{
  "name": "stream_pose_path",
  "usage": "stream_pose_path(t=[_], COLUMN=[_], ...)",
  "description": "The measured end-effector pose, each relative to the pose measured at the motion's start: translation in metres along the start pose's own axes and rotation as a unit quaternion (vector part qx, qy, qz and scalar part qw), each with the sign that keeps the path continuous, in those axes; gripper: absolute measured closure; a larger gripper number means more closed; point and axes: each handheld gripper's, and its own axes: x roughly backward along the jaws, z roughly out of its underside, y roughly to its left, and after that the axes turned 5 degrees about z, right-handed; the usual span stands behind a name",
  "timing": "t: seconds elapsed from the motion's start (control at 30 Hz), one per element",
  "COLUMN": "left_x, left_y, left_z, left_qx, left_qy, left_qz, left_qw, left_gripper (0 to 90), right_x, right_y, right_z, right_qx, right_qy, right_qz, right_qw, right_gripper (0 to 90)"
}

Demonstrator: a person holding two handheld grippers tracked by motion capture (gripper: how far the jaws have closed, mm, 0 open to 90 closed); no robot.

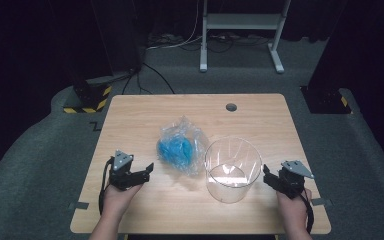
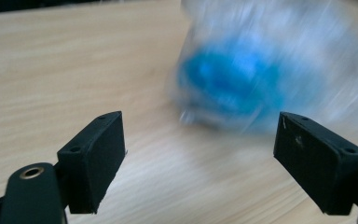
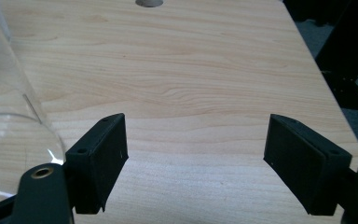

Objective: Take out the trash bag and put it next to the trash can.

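Here, a crinkled clear plastic bag (image 1: 181, 146) with something blue inside is lying mid-table on the wooden table (image 1: 140, 115), just left of a clear glass jar (image 1: 231, 169); no writing is showing on either. The left gripper (image 1: 149, 170) is resting near the bag, jaws spread and empty. The right gripper (image 1: 266, 175) is sitting just beside the jar, likewise spread and empty.

Both tongs are black, the left tongs (image 1: 149, 168) and right tongs (image 1: 266, 172) each topped by a grey three-cornered plate. A black cable trails from each. Their blocky pads (image 2: 95, 158) carry small screw holes.
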Motion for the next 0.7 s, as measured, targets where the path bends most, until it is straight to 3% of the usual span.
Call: stream_pose_path(t=[0.03,0.2,0.3,0.4,0.5,0.7], left_x=[-0.009,-0.023,-0.032,-0.037,-0.037,-0.036], left_y=[0.005,0.012,0.015,0.009,0.008,0.008], left_z=[0.010,0.030,0.040,0.042,0.043,0.044], left_qx=[-0.005,0.017,0.041,0.011,0.011,0.011], left_qy=[0.025,0.056,0.083,0.092,0.089,0.085], left_qz=[0.001,-0.005,-0.005,-0.022,-0.022,-0.019], left_qw=[0.9997,0.9983,0.9957,0.9954,0.9957,0.9961], left_gripper=[16.5,16.7,16.7,13.5,12.6,13.1], right_x=[-0.001,-0.011,-0.017,-0.022,-0.025,-0.023], right_y=[0.000,0.003,0.003,0.002,0.001,0.001], right_z=[0.001,0.010,0.015,0.019,0.021,0.020], right_qx=[0.002,0.013,0.009,0.006,0.004,0.006], right_qy=[0.001,0.028,0.047,0.062,0.073,0.067], right_qz=[-0.002,-0.002,-0.004,-0.003,-0.001,0.001], right_qw=[1.0000,0.9995,0.9989,0.9981,0.9973,0.9977], right_gripper=[21.3,21.3,21.3,21.3,21.4,21.4])
